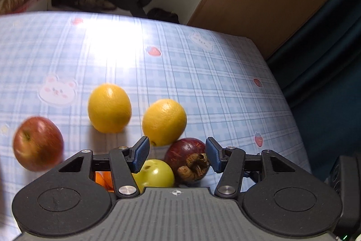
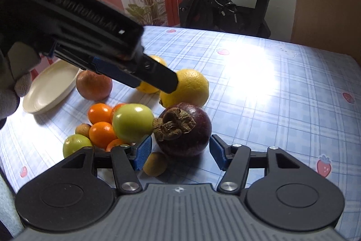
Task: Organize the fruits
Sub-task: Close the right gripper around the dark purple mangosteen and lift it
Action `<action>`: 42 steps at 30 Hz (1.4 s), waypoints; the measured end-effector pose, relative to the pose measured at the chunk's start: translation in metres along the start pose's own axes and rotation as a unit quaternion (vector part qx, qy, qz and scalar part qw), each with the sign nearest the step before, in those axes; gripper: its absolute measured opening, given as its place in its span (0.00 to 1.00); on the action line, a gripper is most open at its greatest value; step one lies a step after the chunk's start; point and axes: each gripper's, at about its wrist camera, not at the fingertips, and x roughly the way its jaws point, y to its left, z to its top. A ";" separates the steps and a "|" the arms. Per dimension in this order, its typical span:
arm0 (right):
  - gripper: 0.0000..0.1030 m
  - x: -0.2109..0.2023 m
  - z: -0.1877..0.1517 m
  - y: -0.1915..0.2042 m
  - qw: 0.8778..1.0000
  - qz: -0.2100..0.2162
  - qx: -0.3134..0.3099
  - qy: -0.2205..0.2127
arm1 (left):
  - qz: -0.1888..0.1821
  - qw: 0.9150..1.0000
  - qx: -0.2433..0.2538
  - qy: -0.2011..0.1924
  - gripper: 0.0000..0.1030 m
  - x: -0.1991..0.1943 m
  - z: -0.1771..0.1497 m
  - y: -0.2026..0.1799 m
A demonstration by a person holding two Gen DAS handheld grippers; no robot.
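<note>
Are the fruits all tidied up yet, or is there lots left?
Nothing looks sorted yet: the cream plate is bare. Neither the left gripper nor the right gripper holds anything; the right one's open jaws sit either side of the mangosteen. Lemons, apple and small oranges still lie loose.

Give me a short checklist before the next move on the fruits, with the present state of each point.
1. Right gripper open: ok.
2. Mangosteen lies ahead of its open jaws, not gripped: ok.
3. Left gripper empty, nothing pressed: ok.
4. Free room around the mangosteen: not ok, the green fruit touches its stem side and a lemon sits just behind.
5. Plate free for fruit: ok.
6. The two grippers clear of each other: cannot tell.
</note>
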 end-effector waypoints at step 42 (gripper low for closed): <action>0.58 -0.037 0.019 0.023 0.998 0.025 0.010 -0.060 | -0.040 0.999 -0.006 -0.006 0.48 -0.022 0.006 -0.012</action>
